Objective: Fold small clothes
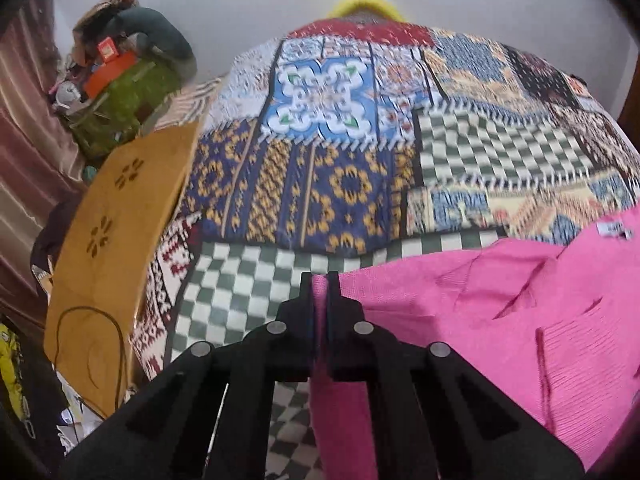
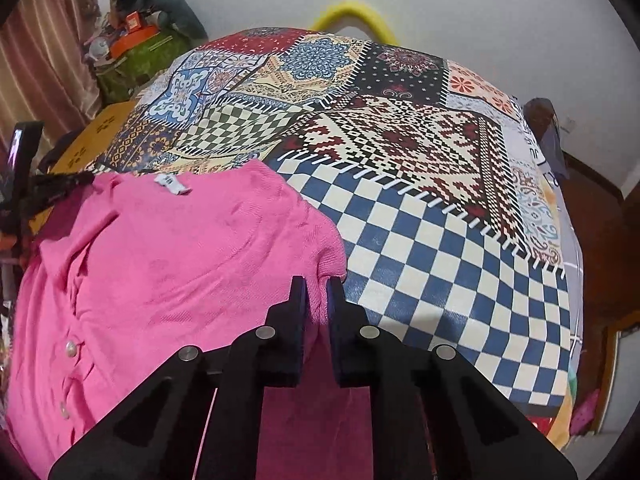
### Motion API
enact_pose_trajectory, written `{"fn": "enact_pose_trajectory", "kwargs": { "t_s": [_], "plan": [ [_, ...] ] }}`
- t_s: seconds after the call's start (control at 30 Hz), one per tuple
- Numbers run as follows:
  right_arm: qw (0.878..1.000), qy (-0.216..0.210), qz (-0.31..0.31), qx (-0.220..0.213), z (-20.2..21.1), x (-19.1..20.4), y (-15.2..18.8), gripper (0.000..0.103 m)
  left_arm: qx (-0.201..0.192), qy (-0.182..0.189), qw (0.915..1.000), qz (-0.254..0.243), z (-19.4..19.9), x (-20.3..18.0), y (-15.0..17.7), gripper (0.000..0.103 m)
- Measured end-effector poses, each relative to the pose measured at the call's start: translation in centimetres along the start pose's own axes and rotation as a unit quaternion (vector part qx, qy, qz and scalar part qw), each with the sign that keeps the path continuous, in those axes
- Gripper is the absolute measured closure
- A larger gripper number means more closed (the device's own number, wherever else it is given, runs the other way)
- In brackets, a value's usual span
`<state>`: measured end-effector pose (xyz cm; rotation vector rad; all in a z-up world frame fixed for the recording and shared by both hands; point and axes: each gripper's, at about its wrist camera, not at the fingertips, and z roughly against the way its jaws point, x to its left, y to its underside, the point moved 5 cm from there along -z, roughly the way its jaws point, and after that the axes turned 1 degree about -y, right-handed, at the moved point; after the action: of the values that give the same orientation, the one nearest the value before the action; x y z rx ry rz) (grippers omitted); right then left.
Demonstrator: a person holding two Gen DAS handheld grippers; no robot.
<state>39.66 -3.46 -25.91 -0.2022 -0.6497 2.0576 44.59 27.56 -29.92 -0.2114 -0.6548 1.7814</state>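
Observation:
A pink knit cardigan (image 2: 168, 264) with a white label and small buttons lies on the patchwork bedspread (image 2: 400, 140). In the left wrist view the cardigan (image 1: 480, 304) fills the lower right. My left gripper (image 1: 320, 280) is shut on its left edge, with a strip of pink fabric pinched between the black fingers. My right gripper (image 2: 317, 284) is shut on the garment's right edge, pink knit squeezed between the pads. The fabric below each grip hangs behind the gripper bodies.
A mustard-yellow board (image 1: 116, 248) with flower cut-outs lies at the bed's left side, a cable over it. A cluttered green bin (image 1: 120, 108) stands by the curtain. A yellow curved object (image 2: 352, 12) rises behind the bed. Wooden furniture (image 2: 600, 240) stands to the right.

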Motion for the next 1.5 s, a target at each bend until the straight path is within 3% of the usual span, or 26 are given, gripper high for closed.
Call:
{"fn": "enact_pose_trajectory", "kwargs": {
  "t_s": [0.1, 0.17, 0.23, 0.3, 0.47, 0.57, 0.77, 0.87, 1.03, 1.13, 1.23, 1.37, 1.43, 1.5],
  "plan": [
    [1.000, -0.009, -0.007, 0.002, 0.9, -0.1, 0.3, 0.090, 0.006, 0.019, 0.9998, -0.005, 0.9, -0.4, 0.3, 0.089],
    [1.000, -0.012, -0.011, 0.000, 1.6, -0.3, 0.3, 0.082, -0.002, 0.025, 0.9994, -0.023, 2.1, -1.0, 0.9, 0.056],
    [1.000, -0.011, -0.017, -0.009, 2.9, -0.6, 0.4, 0.077, -0.017, 0.023, 0.9988, -0.039, 3.5, -1.6, 1.6, 0.042],
    [1.000, -0.012, -0.022, -0.018, 4.2, -0.9, 0.6, 0.074, -0.023, 0.034, 0.9966, -0.071, 4.8, -3.0, 2.6, 0.041],
    [0.999, -0.008, -0.021, -0.033, 6.9, -1.2, 1.6, 0.070, 0.007, 0.059, 0.9895, -0.132, 6.0, -6.2, 6.6, 0.038],
    [0.999, -0.015, -0.021, -0.034, 7.8, -1.1, 2.7, 0.065, 0.007, 0.068, 0.9909, -0.116, 6.7, -6.9, 7.2, 0.038],
    [0.999, -0.027, -0.015, -0.019, 7.9, -0.6, 5.3, 0.065, -0.009, 0.103, 0.9921, -0.071, 8.5, -8.5, 5.1, 0.038],
    [0.999, -0.031, -0.019, -0.015, 8.1, -0.8, 6.2, 0.065, -0.001, 0.143, 0.9878, -0.062, 9.2, -10.5, 4.4, 0.038],
    [0.999, -0.026, -0.032, -0.018, 9.1, -2.0, 7.5, 0.065, 0.019, 0.194, 0.9780, -0.075, 10.2, -14.2, 5.3, 0.038],
    [0.999, -0.021, -0.038, -0.025, 10.0, -2.6, 8.0, 0.065, -0.001, 0.183, 0.9788, -0.091, 11.7, -15.0, 5.9, 0.038],
    [0.999, -0.018, -0.043, -0.028, 10.6, -3.2, 8.4, 0.065, -0.007, 0.187, 0.9801, -0.064, 12.5, -13.3, 5.9, 0.037],
    [0.998, -0.021, -0.047, -0.031, 10.9, -3.4, 9.1, 0.065, 0.021, 0.200, 0.9795, -0.001, 11.1, -10.1, 6.0, 0.034],
    [0.998, -0.025, -0.051, -0.032, 11.0, -3.5, 9.4, 0.065, 0.046, 0.210, 0.9763, 0.026, 9.8, -9.3, 6.4, 0.035],
    [0.998, -0.027, -0.055, -0.032, 11.0, -3.6, 9.6, 0.065, 0.069, 0.241, 0.9664, 0.055, 8.8, -9.4, 6.7, 0.035]
  ]
}}
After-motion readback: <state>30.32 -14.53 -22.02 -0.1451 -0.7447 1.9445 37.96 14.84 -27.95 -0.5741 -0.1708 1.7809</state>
